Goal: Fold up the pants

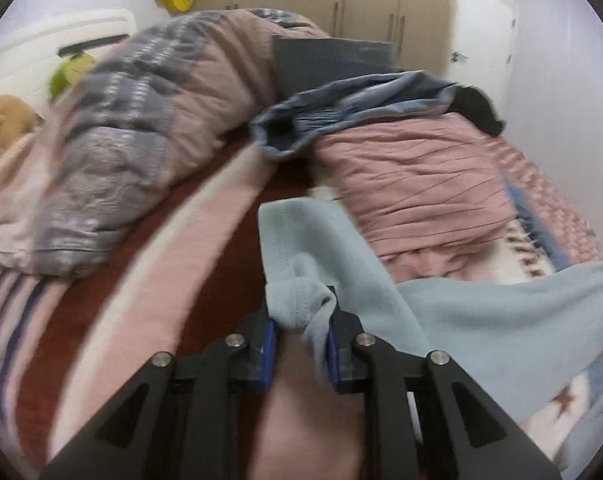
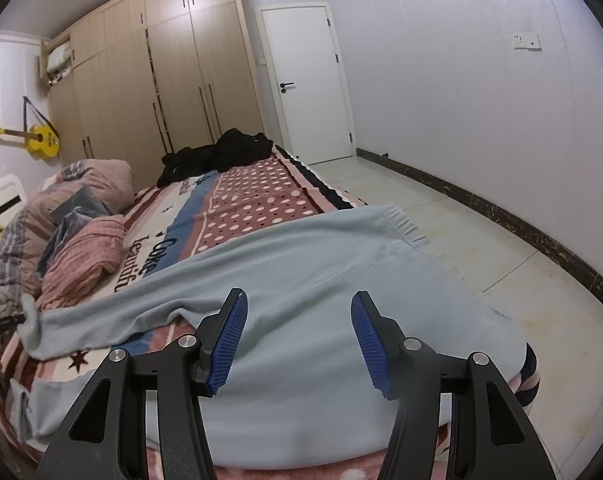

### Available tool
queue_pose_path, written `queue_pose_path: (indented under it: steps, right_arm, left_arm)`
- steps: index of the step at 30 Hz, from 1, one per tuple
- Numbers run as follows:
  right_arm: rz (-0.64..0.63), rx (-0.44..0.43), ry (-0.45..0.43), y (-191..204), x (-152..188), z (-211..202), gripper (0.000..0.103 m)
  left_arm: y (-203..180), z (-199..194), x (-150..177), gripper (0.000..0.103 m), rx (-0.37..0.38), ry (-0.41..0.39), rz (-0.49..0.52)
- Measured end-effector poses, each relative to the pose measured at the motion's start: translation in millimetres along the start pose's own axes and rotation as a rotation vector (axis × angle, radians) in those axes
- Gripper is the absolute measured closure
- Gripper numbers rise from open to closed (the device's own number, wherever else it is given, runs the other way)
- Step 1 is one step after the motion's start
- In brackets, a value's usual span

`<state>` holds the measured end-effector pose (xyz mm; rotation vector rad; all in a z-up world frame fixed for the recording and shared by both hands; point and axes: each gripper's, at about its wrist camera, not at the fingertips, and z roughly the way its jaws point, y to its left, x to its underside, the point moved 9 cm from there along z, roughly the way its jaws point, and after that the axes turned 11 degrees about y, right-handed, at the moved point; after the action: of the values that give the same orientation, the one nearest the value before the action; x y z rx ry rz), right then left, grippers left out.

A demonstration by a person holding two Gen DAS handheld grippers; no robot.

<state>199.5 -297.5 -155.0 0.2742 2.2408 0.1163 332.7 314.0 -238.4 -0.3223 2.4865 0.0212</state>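
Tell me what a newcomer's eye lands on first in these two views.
First the light blue pants, spread across the near end of the patterned bed, one leg end bunched between the pads of the left hand-held gripper. The right hand-held gripper hovers open over them. On the wall hangs a yellow guitar.

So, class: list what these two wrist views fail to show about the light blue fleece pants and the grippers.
- Light blue fleece pants: near end cut off by the right gripper, right wrist view.
- Left gripper: pad contact hidden by bunched cloth, left wrist view.
- Left wrist view: motion blur smears the bedding.
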Motion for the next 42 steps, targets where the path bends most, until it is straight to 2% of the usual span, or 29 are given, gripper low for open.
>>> queue_pose_path:
  steps: [2,7,11,15,16,18,22,26,29,31,37,42]
  right_arm:
    - [0.002,-0.007,0.001,0.4,0.9,-0.3,0.052]
    - [0.003,-0.03,0.007,4.0,3.3,0.0,0.052]
    - [0.015,-0.025,0.015,-1.5,4.1,1.9,0.052]
    - [0.022,-0.03,0.022,-5.4,6.2,1.3,0.052]
    - [0.02,-0.033,0.023,-5.1,6.8,0.5,0.052]
    - [0.013,-0.038,0.02,-3.7,7.2,-1.7,0.052]
    - [0.012,-0.059,0.015,-1.1,8.4,-4.9,0.052]
    - [0.011,-0.095,0.02,7.3,12.1,-5.6,0.052]
    - [0.008,-0.121,0.028,13.9,16.6,-6.5,0.052]
    - [0.006,-0.135,0.032,17.1,19.8,-8.6,0.052]
    - [0.007,-0.163,0.048,17.3,29.9,-11.8,0.052]
    - [0.012,-0.181,0.059,18.7,35.2,-11.6,0.052]
  left_arm:
    - [11.6,-0.2,4.5,0.087,0.025,0.011,-0.024]
    - [55.9,0.0,17.2,0.09,-0.104,0.026,-0.098]
    - [71.8,1.7,32.9,0.089,-0.209,0.046,-0.076]
    - [79.0,1.1,48.9,0.07,-0.266,0.085,-0.069]
    - [81.5,-3.0,52.4,0.066,-0.245,0.085,-0.081]
    - [83.0,-20.0,59.3,0.046,-0.172,0.064,-0.111]
    - [63.7,-66.2,81.5,0.041,-0.064,0.015,-0.075]
    - [14.5,-110.3,116.7,0.03,0.051,-0.011,0.04]
    - [-21.0,-126.5,146.2,0.021,0.138,0.003,0.097]
    - [-32.2,-128.4,165.7,0.021,0.191,0.032,0.066]
    - [-28.6,-112.8,213.8,0.022,0.349,0.096,-0.163]
    - [-34.4,-92.4,229.1,0.022,0.375,0.11,-0.259]
